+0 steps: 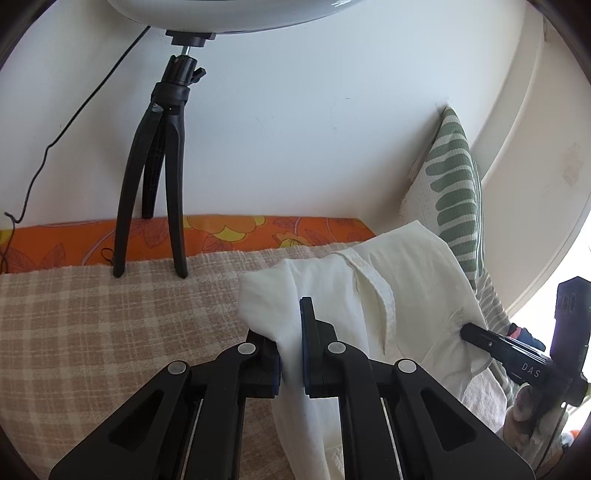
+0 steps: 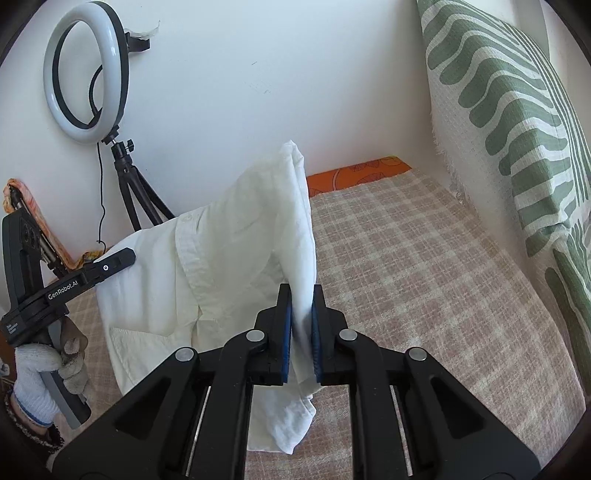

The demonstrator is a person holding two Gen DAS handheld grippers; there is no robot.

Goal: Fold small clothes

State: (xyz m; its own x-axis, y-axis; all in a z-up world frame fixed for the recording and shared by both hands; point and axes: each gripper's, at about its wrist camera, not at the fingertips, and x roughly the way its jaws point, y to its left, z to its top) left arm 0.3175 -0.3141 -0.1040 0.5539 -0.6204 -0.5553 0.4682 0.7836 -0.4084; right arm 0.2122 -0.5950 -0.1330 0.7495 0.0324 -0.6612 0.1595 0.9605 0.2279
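Now | both jaws clenched on white shirt (image 2: pixel 236 258) | ring light (image 1: pixel 229 14) top cut off

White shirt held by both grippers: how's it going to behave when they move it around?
Likely floppy: the white shirt sags between the left gripper and right gripper and droops below both. Probably light, since small pinches carry it. Loose folds may swing or bunch against the checked blanket.

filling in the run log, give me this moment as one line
stage: garment lifted | left gripper: shut on white shirt | right gripper: shut on white shirt | shirt: hanging between both above checked blanket | fold: not yet made
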